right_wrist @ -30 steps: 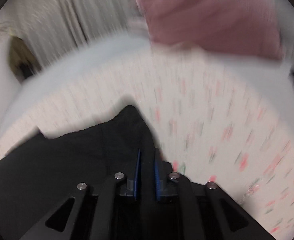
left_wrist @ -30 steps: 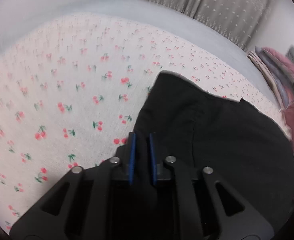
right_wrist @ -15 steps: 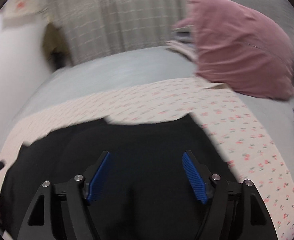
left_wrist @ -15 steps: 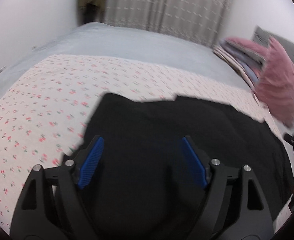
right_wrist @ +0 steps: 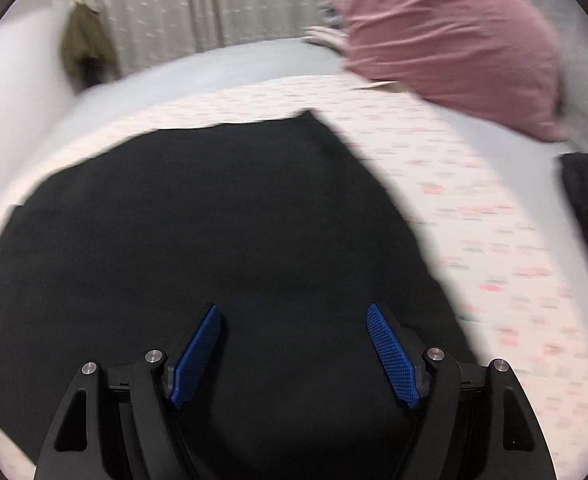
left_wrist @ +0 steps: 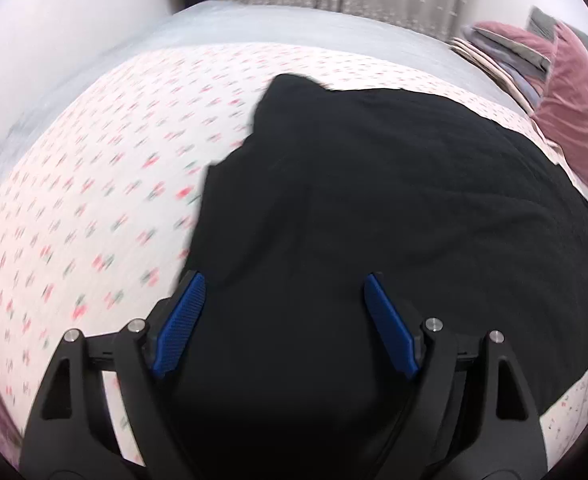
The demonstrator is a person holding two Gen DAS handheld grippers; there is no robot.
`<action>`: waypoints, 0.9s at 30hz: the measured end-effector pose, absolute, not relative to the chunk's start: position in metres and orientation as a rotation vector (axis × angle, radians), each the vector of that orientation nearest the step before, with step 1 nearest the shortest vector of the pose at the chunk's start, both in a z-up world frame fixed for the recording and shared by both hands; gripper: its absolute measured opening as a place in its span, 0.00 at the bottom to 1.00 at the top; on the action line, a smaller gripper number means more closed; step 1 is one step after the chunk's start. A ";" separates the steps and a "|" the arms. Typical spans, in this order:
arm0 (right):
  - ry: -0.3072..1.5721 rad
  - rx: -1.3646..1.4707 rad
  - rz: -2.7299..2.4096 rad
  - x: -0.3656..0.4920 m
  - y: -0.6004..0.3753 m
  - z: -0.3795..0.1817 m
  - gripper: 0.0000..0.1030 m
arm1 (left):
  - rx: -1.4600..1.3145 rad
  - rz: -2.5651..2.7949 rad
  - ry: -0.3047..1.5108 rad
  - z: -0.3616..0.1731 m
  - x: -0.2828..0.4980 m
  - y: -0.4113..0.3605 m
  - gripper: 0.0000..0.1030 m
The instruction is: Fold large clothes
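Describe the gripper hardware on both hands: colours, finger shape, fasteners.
The left gripper and the right gripper look identical. Each has a matte black frame of angular linkage arms with triangular cut-outs and round silver pivot pins. The fingers carry narrow blue pads with a fine knurled grid texture, tapering towards the tips. No cables, labels, sleeves or hands are in view.

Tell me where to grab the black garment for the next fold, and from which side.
Take the black garment at its far pointed corners, probably, coming in low from the outside. Its middle lies flat on the cherry-print sheet, offering the open left gripper no edge.
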State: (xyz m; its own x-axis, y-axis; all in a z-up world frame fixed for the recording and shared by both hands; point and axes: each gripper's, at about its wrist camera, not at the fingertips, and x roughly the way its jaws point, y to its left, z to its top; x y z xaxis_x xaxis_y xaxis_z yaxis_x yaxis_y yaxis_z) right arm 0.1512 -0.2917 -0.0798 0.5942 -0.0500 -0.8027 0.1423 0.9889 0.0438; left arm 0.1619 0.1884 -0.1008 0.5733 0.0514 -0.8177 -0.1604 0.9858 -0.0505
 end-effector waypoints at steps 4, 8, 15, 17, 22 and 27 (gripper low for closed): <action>0.929 0.150 -0.177 0.126 -0.309 -0.070 0.75 | -0.198 0.187 0.949 -0.087 0.134 0.196 0.79; 0.895 0.251 -0.118 0.105 -0.313 -0.049 0.75 | -0.363 0.093 0.898 -0.070 0.101 0.198 0.80; 0.877 0.306 -0.042 0.083 -0.295 -0.035 0.76 | -0.597 -0.010 0.960 -0.084 0.069 0.190 0.82; 0.876 0.274 -0.037 0.081 -0.288 -0.032 0.76 | -0.609 -0.006 0.982 -0.090 0.066 0.187 0.82; 0.871 0.218 -0.018 0.077 -0.269 -0.029 0.77 | -0.674 -0.032 1.061 -0.110 0.063 0.179 0.82; 0.873 0.168 0.006 0.081 -0.253 -0.030 0.77 | -0.810 -0.075 1.053 -0.119 0.063 0.177 0.82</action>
State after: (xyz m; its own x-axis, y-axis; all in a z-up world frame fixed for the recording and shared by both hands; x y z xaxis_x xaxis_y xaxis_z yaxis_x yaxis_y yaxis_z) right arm 0.0806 -0.2530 -0.0304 0.6430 0.0740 -0.7623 0.0633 0.9868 0.1492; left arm 0.0629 0.1765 -0.1193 0.5207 -0.4221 -0.7421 -0.3119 0.7151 -0.6256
